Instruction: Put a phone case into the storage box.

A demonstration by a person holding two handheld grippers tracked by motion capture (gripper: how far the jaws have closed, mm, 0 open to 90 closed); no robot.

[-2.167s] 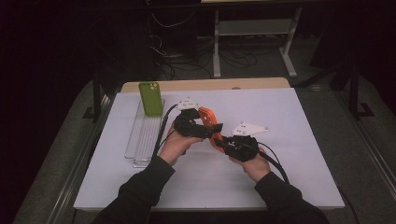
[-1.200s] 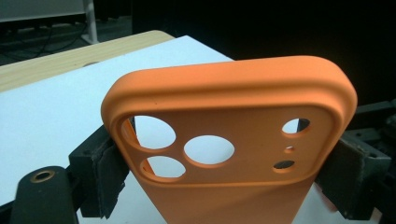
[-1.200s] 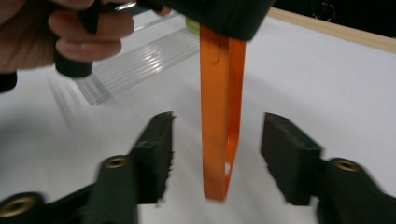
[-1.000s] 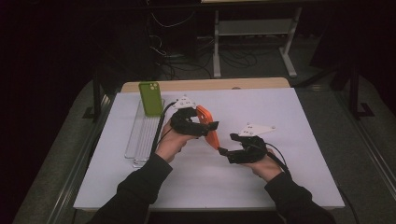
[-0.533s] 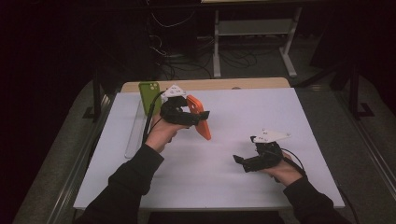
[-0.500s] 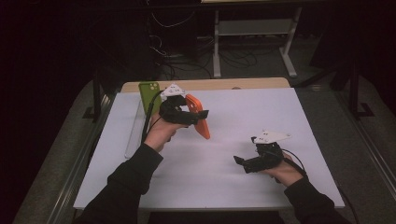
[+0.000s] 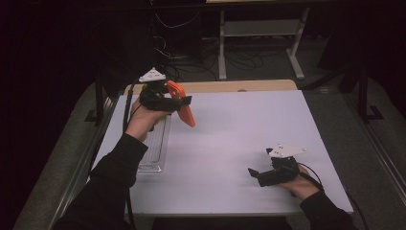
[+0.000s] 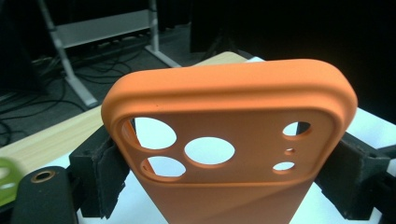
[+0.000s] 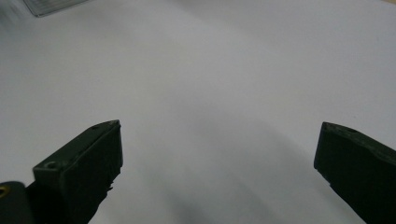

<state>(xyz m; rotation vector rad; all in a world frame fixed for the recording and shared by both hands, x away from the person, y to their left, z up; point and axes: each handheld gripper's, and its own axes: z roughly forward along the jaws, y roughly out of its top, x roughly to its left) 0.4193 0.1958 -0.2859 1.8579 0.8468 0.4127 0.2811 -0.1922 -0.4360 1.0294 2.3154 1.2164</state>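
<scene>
High view: the left gripper (image 7: pixel 184 101), raised over the far left part of the white desk (image 7: pixel 230 139), held an orange phone case (image 7: pixel 184 108) whose free end hung down toward the desk. Left gripper view: the jaws pressed on the two long edges of the orange phone case (image 8: pixel 224 172), with the camera cut-outs turned to the lens. A clear tray (image 7: pixel 155 148) lay on the desk just below and near of this hand, partly covered by the forearm. At the near right, the right gripper (image 7: pixel 253 173) rested low over the desk, well apart from the case. Right gripper view: the jaws stood wide with bare desk (image 9: pixel 210 93) between them; they had just been opening, with nothing between them.
</scene>
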